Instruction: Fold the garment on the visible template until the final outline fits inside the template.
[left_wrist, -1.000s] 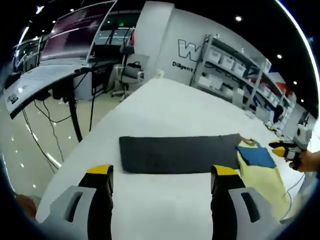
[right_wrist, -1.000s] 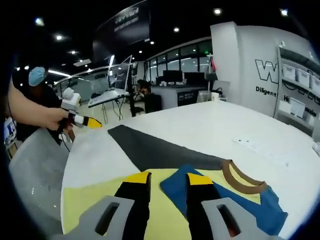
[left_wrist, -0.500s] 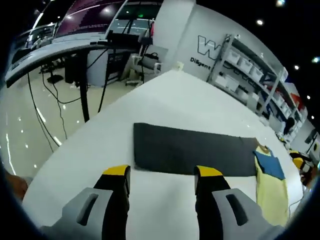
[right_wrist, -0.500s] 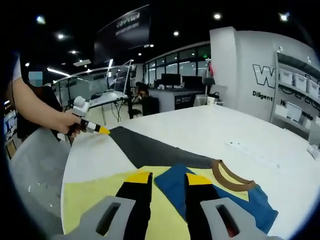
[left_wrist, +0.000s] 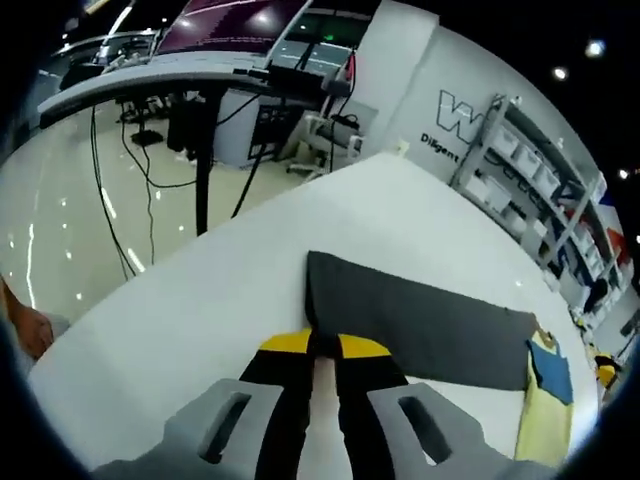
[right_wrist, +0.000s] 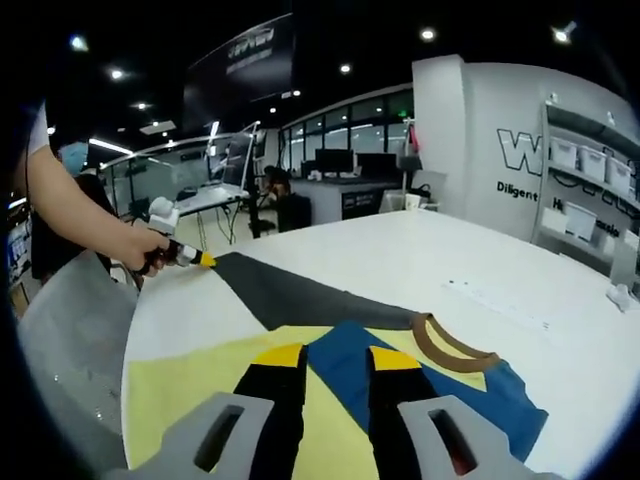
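A dark grey sheet (left_wrist: 420, 320) lies flat on the white table (left_wrist: 180, 300). My left gripper (left_wrist: 322, 346) is shut on its near corner. In the right gripper view the same gripper (right_wrist: 186, 256), held in a person's hand (right_wrist: 135, 245), sits at the far tip of the grey sheet (right_wrist: 290, 295). The yellow garment (right_wrist: 190, 390), with a blue panel (right_wrist: 470, 395) and a brown collar (right_wrist: 440, 345), overlaps the sheet's other end. My right gripper (right_wrist: 337, 356) hovers over the garment, jaws a narrow gap apart, blue cloth showing between them. The garment (left_wrist: 545, 425) also shows at the far right of the left gripper view.
The table's left edge (left_wrist: 130, 300) drops to a shiny floor with a black-legged desk (left_wrist: 200, 110) and cables. Shelving with bins (left_wrist: 530, 150) stands beyond the table. A sheet of paper (right_wrist: 500, 300) lies past the garment.
My left gripper moved forward to the grey sheet's corner and went from wide open to shut on it. The right gripper stayed over the garment with the same gap.
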